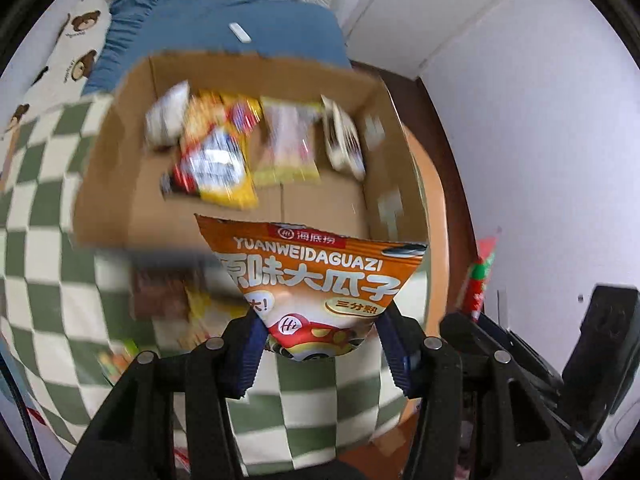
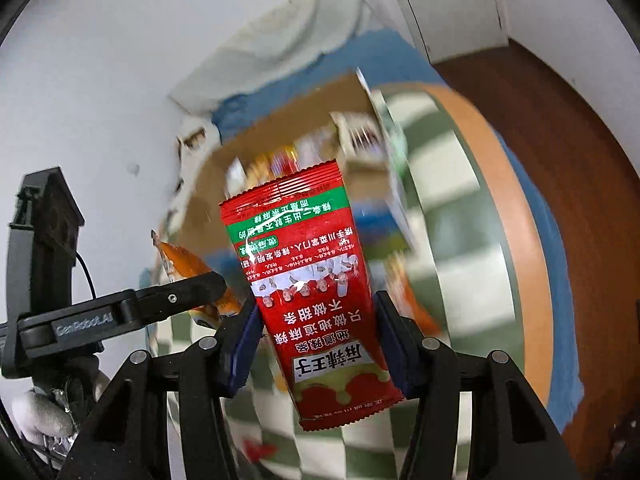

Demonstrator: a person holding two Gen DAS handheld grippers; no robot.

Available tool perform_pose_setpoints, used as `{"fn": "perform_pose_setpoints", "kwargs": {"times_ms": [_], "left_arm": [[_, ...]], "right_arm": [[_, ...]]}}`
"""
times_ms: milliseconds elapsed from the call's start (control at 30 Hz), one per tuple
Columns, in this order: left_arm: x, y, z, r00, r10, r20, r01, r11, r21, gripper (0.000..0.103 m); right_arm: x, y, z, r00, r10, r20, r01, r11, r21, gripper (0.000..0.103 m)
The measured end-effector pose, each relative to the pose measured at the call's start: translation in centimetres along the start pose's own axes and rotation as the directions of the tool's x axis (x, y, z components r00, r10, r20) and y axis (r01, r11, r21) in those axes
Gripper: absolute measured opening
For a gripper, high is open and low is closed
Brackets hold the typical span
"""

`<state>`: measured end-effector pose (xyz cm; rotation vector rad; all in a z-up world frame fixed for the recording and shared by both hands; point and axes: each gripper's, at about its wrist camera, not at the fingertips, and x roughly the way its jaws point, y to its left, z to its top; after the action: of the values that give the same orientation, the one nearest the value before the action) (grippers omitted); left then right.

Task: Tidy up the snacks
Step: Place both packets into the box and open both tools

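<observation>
My left gripper (image 1: pixel 320 344) is shut on an orange sunflower-seed packet (image 1: pixel 316 276) and holds it in the air just in front of a cardboard box (image 1: pixel 120 184). Several snack packets (image 1: pixel 224 152) lie blurred inside the box. My right gripper (image 2: pixel 316 344) is shut on a red spicy-strip packet (image 2: pixel 308 280), also in the air, with the box (image 2: pixel 280 128) behind it. The red packet shows at the right of the left wrist view (image 1: pixel 480 276). The left gripper's arm (image 2: pixel 120 312) and orange packet (image 2: pixel 184 268) show at the left of the right wrist view.
The box stands on a round table with a green and white checked cloth (image 1: pixel 48 280). More snack packets (image 1: pixel 200 312) lie on the cloth near the box. A blue bed (image 1: pixel 224 28) and bear-print pillow (image 1: pixel 72 48) lie behind. A white wall (image 1: pixel 540 160) is at right.
</observation>
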<state>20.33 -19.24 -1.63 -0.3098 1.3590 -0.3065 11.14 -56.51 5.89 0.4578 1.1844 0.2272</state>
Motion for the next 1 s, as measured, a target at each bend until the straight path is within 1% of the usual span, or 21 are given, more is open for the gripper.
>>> {"fn": "perform_pose_setpoints", "kwargs": {"times_ms": [33, 67, 100, 233, 333, 400, 433, 567, 600, 667, 733, 800, 833, 867, 900, 933, 1000], "left_arm": [[-0.2, 0.4, 1.5, 1.000, 0.015, 0.003, -0.015, 1.000, -0.006, 0.050], [-0.6, 1.3, 3.2, 1.000, 0.022, -0.003, -0.022, 1.000, -0.017, 0.050], [-0.3, 1.9, 4.3, 1.000, 0.025, -0.010, -0.026, 0.999, -0.033, 0.050], [2.5, 4.3, 9.1, 0.995, 0.046, -0.087, -0.053, 0.995, -0.082, 0.050], [4.6, 5.9, 11.1, 0.986, 0.056, -0.156, -0.074, 0.991, -0.115, 0.050], [6.2, 6.8, 12.0, 0.975, 0.063, -0.212, -0.093, 0.987, -0.134, 0.050], [7.4, 7.5, 12.1, 0.968, 0.056, -0.245, -0.095, 0.984, -0.152, 0.050], [10.3, 9.4, 11.3, 0.945, 0.036, -0.326, -0.104, 0.976, -0.193, 0.050], [10.8, 9.7, 11.1, 0.942, 0.033, -0.334, -0.104, 0.975, -0.198, 0.048], [11.6, 10.4, 10.8, 0.936, 0.020, -0.350, -0.100, 0.972, -0.212, 0.048], [12.2, 10.8, 10.5, 0.929, 0.027, -0.368, -0.114, 0.970, -0.216, 0.050], [12.6, 11.0, 10.2, 0.925, 0.046, -0.378, -0.129, 0.972, -0.197, 0.051], [12.6, 11.1, 10.1, 0.922, 0.055, -0.384, -0.140, 0.970, -0.197, 0.060], [12.7, 11.3, 10.0, 0.919, 0.062, -0.388, -0.149, 0.969, -0.198, 0.069], [12.8, 11.3, 9.8, 0.919, 0.067, -0.388, -0.151, 0.970, -0.192, 0.086], [12.6, 11.4, 9.8, 0.922, 0.080, -0.380, -0.158, 0.971, -0.180, 0.091], [12.2, 11.1, 10.0, 0.924, 0.115, -0.364, -0.179, 0.973, -0.147, 0.092]], "right_arm": [[0.7, 0.7, 1.6, 1.000, 0.014, 0.004, -0.014, 1.000, 0.003, 0.057], [2.3, 2.1, 3.0, 1.000, 0.018, 0.005, -0.018, 1.000, 0.003, 0.057], [3.2, 2.8, 4.0, 1.000, 0.016, 0.007, -0.016, 1.000, 0.003, 0.057], [7.2, 4.8, 8.1, 1.000, -0.005, -0.011, 0.005, 1.000, 0.013, 0.057], [10.4, 5.4, 9.9, 0.998, -0.034, -0.056, 0.035, 0.999, 0.020, 0.057], [12.9, 5.6, 10.6, 0.994, -0.061, -0.094, 0.063, 0.998, 0.021, 0.057], [14.1, 5.3, 10.3, 0.990, -0.075, -0.120, 0.078, 0.997, 0.019, 0.057], [17.6, 4.3, 9.5, 0.975, -0.111, -0.190, 0.117, 0.993, 0.023, 0.057], [18.3, 3.9, 9.2, 0.972, -0.115, -0.203, 0.122, 0.992, 0.025, 0.057], [19.7, 3.2, 8.7, 0.965, -0.120, -0.232, 0.131, 0.991, 0.032, 0.057], [21.2, 2.5, 8.3, 0.954, -0.115, -0.276, 0.133, 0.990, 0.049, 0.059], [22.3, 2.1, 8.1, 0.941, -0.119, -0.318, 0.147, 0.987, 0.065, 0.060], [22.8, 1.9, 8.0, 0.934, -0.127, -0.333, 0.156, 0.986, 0.061, 0.070], [23.0, 2.0, 8.0, 0.930, -0.142, -0.339, 0.167, 0.985, 0.047, 0.077], [23.1, 2.0, 8.0, 0.929, -0.150, -0.338, 0.173, 0.984, 0.037, 0.089], [23.1, 2.1, 8.1, 0.929, -0.159, -0.334, 0.178, 0.984, 0.027, 0.093], [22.9, 2.5, 8.3, 0.930, -0.164, -0.330, 0.178, 0.984, 0.013, 0.093]]}}
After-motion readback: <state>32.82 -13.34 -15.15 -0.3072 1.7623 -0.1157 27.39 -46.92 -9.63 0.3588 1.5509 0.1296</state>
